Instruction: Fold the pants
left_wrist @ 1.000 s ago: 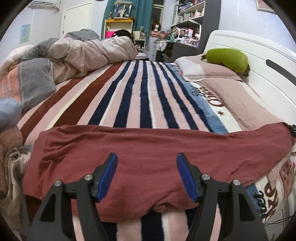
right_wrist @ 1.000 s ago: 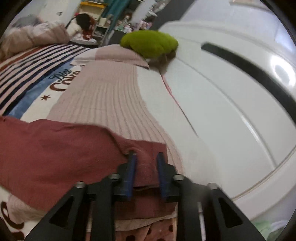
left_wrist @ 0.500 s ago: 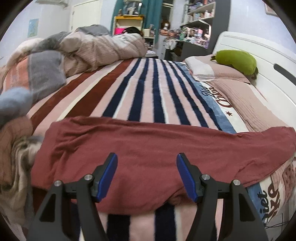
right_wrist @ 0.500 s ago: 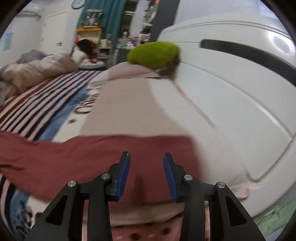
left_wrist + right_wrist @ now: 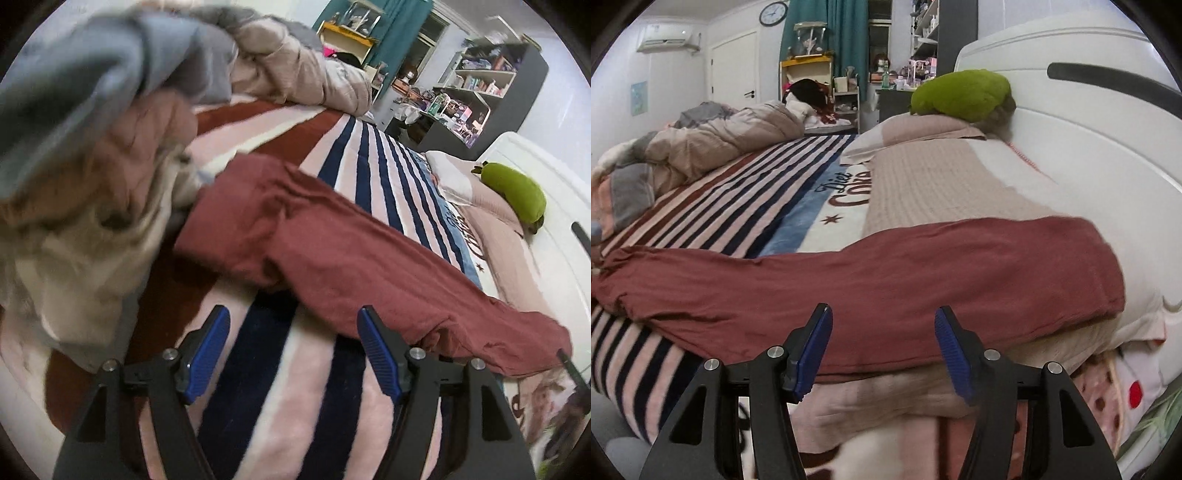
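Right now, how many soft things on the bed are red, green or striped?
Red: 1, the pants
Green: 1, the plush
Striped: 1, the blanket
Total: 3

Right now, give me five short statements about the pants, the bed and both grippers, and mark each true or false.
1. The maroon pants lie stretched across the striped blanket. True.
2. The right gripper clamps the pants. False: its fingers are opening, pressing nothing.
3. A green plush pillow sits by the white headboard. True.
4. The left gripper holds a sock. False: nothing is between its fingers.
5. The pants are folded into a square. False: they lie full length.
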The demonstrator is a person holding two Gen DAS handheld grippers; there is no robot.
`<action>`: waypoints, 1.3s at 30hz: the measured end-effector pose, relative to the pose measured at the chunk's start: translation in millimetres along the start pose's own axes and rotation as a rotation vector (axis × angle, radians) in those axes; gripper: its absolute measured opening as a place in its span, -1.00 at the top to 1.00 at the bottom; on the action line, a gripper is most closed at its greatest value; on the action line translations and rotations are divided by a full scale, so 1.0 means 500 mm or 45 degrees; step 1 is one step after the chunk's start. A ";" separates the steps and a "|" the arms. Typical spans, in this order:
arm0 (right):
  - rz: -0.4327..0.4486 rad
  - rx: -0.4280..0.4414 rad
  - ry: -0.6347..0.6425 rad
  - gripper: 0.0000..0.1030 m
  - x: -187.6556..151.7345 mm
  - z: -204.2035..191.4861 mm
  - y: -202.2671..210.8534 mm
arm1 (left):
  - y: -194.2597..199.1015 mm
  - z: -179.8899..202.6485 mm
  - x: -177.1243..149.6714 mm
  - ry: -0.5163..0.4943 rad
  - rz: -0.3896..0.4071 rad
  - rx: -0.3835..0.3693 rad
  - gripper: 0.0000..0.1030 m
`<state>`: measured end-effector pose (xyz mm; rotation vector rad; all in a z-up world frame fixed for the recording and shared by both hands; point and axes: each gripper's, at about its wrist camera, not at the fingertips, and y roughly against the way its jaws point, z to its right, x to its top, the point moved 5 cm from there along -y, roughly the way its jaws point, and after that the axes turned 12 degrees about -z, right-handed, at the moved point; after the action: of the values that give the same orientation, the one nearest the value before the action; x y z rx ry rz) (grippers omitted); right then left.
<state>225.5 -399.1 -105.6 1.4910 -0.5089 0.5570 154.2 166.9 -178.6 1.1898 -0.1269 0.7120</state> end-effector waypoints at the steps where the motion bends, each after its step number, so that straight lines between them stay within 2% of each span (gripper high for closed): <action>1: -0.006 0.009 -0.017 -0.03 -0.005 -0.009 0.001 | -0.008 -0.008 -0.002 0.021 -0.012 -0.024 -0.31; 7: -0.027 0.024 -0.093 -0.05 -0.030 -0.030 0.015 | -0.047 -0.041 0.026 0.180 0.022 -0.169 -0.32; 10: -0.024 -0.004 -0.126 -0.20 -0.047 -0.025 0.024 | -0.062 -0.038 0.044 0.195 0.058 -0.200 -0.32; 13: -0.028 -0.021 -0.165 -0.22 -0.065 -0.016 0.027 | -0.084 -0.038 0.072 0.226 0.091 -0.193 -0.32; 17: -0.040 -0.015 -0.196 -0.22 -0.077 -0.009 0.029 | -0.105 -0.028 0.104 0.227 0.149 -0.135 -0.30; 19: -0.039 -0.013 -0.195 -0.22 -0.079 -0.009 0.031 | -0.110 -0.020 0.121 0.209 0.151 -0.154 -0.03; 21: -0.039 -0.002 -0.197 -0.22 -0.079 -0.010 0.031 | -0.115 -0.009 0.134 0.186 0.146 -0.166 0.51; 23: -0.039 0.016 -0.197 -0.22 -0.080 -0.013 0.033 | -0.109 0.010 0.151 0.116 0.167 -0.141 0.70; 32: -0.032 0.064 -0.195 -0.22 -0.092 -0.015 0.044 | 0.045 0.062 0.210 -0.061 0.421 -0.066 0.78; 39: -0.023 0.107 -0.181 -0.22 -0.096 -0.030 0.064 | 0.191 0.036 0.241 -0.063 0.596 -0.040 0.79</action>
<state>167.7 -385.7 -111.4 1.6220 -0.5878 0.4647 198.6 221.6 -40.6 1.1587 -0.4670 1.0843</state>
